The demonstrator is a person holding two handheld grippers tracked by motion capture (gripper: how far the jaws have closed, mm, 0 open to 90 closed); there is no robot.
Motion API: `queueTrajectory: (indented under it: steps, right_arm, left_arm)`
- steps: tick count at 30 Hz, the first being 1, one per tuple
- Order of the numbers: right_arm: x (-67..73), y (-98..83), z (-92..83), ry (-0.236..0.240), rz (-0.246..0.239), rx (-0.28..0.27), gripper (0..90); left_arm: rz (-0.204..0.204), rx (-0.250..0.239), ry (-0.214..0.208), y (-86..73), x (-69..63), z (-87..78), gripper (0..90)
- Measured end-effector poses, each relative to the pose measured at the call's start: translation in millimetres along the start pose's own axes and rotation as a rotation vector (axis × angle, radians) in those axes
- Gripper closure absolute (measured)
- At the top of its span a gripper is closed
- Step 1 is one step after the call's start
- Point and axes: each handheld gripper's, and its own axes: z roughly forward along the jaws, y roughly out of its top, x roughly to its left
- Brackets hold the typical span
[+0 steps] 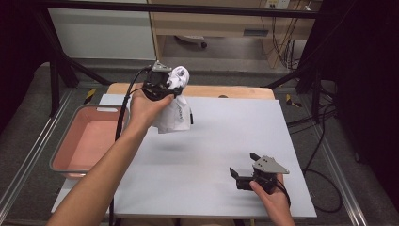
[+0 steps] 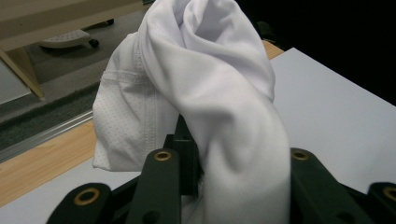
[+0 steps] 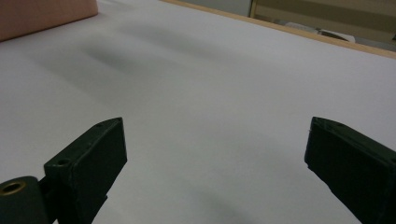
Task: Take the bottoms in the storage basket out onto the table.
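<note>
A white garment (image 1: 175,115) with a stitched mesh panel hangs bunched from my left gripper (image 1: 173,87), held in the air over the table's far left part. In the left gripper view the fabric (image 2: 219,93) rises in a twisted fold between the black jaws, and my left gripper (image 2: 233,186) is shut on it. My right gripper (image 1: 243,164) rests low over the white table top (image 1: 211,136) near the front right. Its jaws stand wide apart, and in the right gripper view my right gripper (image 3: 215,158) has only bare table between its pads.
A pink tray (image 1: 63,146) with a grey rim sits off the table's left edge. A wooden strip (image 1: 226,92) runs along the table's far side. Cables lie on the floor at the right, and a metal frame stands behind.
</note>
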Motion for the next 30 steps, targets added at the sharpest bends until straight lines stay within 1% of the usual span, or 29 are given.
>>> queueTrajectory:
  steps: [1,2,3,4,7,8,10,13,16,17,21,22,24,29,30]
  right_arm:
    - [-1.4,0.3,0.7,-0.008,0.005,-0.001,6.0]
    - [-1.7,0.5,0.9,-0.006,0.014,-0.003,6.0]
    - [-1.7,0.5,0.9,-0.006,0.014,-0.003,6.0]
    - [-1.7,1.1,1.3,-0.007,0.026,-0.006,6.0]
    - [-1.8,1.4,1.7,-0.006,0.018,-0.007,6.0]
    - [-1.8,1.4,1.6,-0.006,0.018,-0.006,6.0]
    - [-1.7,0.9,1.1,-0.004,0.017,-0.006,6.0]
    - [-1.9,0.5,-0.4,-0.006,0.016,-0.006,6.0]
    - [-3.4,1.3,0.2,-0.003,0.020,-0.010,6.0]
    - [-3.8,1.4,0.8,-0.003,0.018,-0.009,6.0]
    - [-3.3,1.0,2.3,-0.004,0.012,-0.005,6.1]
    - [-2.6,0.8,2.3,-0.002,0.012,-0.003,6.1]
    - [-2.0,0.6,2.5,-0.001,0.004,0.001,6.1]
    - [-2.0,0.6,1.6,-0.002,0.012,-0.001,6.0]
    - [-2.9,0.6,2.3,-0.002,0.011,-0.002,6.0]
  left_arm:
    - [0.005,0.009,-0.003,-1.0,-3.6,3.7,69.3]
    - [0.020,0.021,-0.003,-1.3,-5.9,5.9,69.3]
    - [0.020,0.021,-0.003,-1.3,-5.9,5.9,69.3]
    - [0.026,0.024,-0.004,-1.7,-8.1,7.8,69.3]
    - [0.026,0.025,-0.016,-3.3,-12.7,13.0,69.3]
    - [0.012,0.016,-0.027,-4.7,-15.2,15.7,69.3]
    - [0.011,0.013,-0.031,-4.8,-17.0,16.9,69.3]
    - [0.016,0.008,-0.048,-3.8,-21.6,21.7,69.3]
    - [0.021,0.008,-0.054,-3.5,-25.1,25.8,69.3]
    - [0.029,0.011,-0.051,-4.1,-26.0,27.8,69.3]
    - [0.027,0.012,-0.051,-6.3,-26.8,29.5,69.2]
    - [0.015,0.011,-0.058,-8.7,-27.1,30.7,69.2]
    - [0.013,0.019,-0.059,-11.0,-27.3,33.0,69.2]
    - [0.010,0.025,-0.062,-14.3,-28.3,37.4,69.2]
    - [0.015,0.034,-0.064,-15.4,-28.8,39.4,69.2]
